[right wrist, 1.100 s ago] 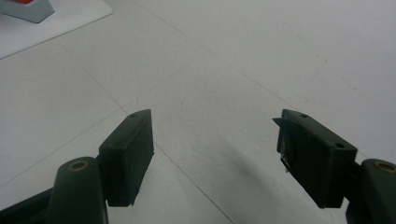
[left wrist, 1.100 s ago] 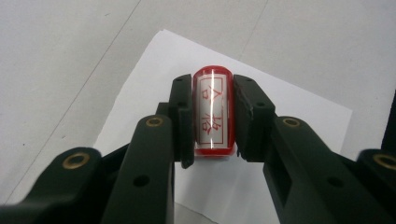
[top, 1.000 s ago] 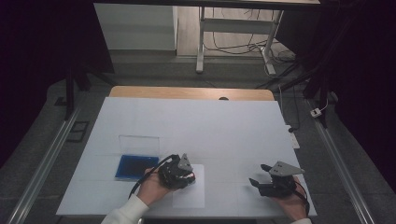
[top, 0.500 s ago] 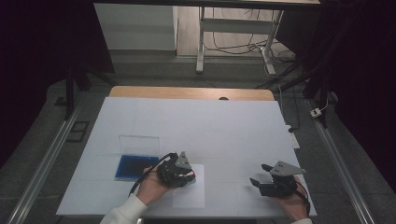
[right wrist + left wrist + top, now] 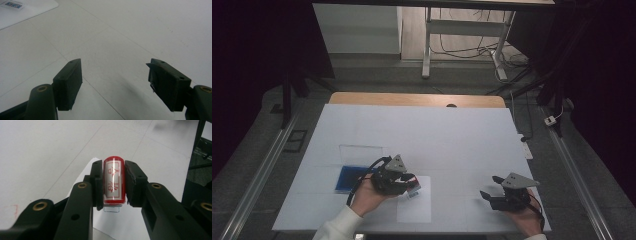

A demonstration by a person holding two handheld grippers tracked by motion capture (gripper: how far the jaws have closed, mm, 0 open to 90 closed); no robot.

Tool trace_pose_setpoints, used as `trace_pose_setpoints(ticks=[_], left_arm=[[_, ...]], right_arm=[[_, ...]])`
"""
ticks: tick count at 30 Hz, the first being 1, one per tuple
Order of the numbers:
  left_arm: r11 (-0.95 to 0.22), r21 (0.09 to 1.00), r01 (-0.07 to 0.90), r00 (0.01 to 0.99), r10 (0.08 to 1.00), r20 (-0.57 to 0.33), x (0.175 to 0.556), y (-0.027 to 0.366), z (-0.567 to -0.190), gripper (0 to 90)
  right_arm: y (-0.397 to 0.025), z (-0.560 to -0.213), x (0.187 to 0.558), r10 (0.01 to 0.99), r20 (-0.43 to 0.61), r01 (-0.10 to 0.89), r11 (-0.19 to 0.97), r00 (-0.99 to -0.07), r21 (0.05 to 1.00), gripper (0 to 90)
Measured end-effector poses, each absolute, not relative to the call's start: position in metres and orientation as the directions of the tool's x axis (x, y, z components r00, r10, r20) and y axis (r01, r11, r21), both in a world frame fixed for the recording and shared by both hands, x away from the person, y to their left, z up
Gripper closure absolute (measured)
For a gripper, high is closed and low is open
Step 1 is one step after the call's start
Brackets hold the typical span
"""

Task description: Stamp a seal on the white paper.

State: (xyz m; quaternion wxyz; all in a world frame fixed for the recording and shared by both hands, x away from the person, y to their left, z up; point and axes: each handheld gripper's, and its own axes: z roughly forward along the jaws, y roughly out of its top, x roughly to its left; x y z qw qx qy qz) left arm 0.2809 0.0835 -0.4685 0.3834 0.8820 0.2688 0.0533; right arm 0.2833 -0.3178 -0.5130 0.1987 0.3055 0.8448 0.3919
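Note:
My left gripper point(image 5: 114, 182) is shut on a red cylindrical stamp point(image 5: 114, 181) with a white label bearing red characters. It holds the stamp just above the top edge of a white paper sheet point(image 5: 120, 225). In the high view the left gripper point(image 5: 412, 184) hovers over the sheet point(image 5: 414, 212) near the table's front middle, with the stamp point(image 5: 414, 186) at its tips. My right gripper point(image 5: 488, 186) rests low at the front right, open, with nothing between its jaws point(image 5: 115, 82).
A blue ink pad point(image 5: 348, 178) lies left of the left hand, with a clear lid point(image 5: 359, 151) behind it. The sheet carries a small blue-printed label point(image 5: 13, 4). The white table cover point(image 5: 437, 135) spreads wide behind both grippers. Cables and table legs lie beyond the far edge.
The right gripper has slid a little toward the front edge. The left gripper keeps its hold on the stamp in almost the same place.

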Motion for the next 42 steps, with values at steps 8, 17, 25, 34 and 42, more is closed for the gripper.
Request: trace_pose_setpoints(ticks=[8, 17, 25, 34, 42], left_arm=[[-0.543, 0.722, 0.428, 0.846, 0.522, -0.109, 0.28, 0.093, -0.459, 70.2], [-0.511, 0.751, 0.419, 0.838, 0.535, -0.103, 0.276, 0.11, -0.443, 70.2], [-0.503, 0.759, 0.414, 0.831, 0.549, -0.09, 0.276, 0.124, -0.436, 70.2], [-0.491, 0.763, 0.42, 0.82, 0.566, -0.087, 0.276, 0.136, -0.435, 70.2], [-0.473, 0.757, 0.451, 0.785, 0.614, -0.085, 0.279, 0.158, -0.437, 70.2]], right_arm=[[-0.318, -0.513, 0.284, 0.669, -0.096, 0.361, 0.509, -0.737, 0.781, 26.7], [-0.318, -0.513, 0.284, 0.67, -0.101, 0.359, 0.512, -0.736, 0.78, 26.7], [-0.318, -0.515, 0.284, 0.668, -0.107, 0.358, 0.519, -0.736, 0.776, 26.7], [-0.316, -0.512, 0.282, 0.665, -0.107, 0.346, 0.511, -0.739, 0.787, 26.8], [-0.317, -0.512, 0.282, 0.666, -0.107, 0.343, 0.506, -0.738, 0.791, 26.9]])
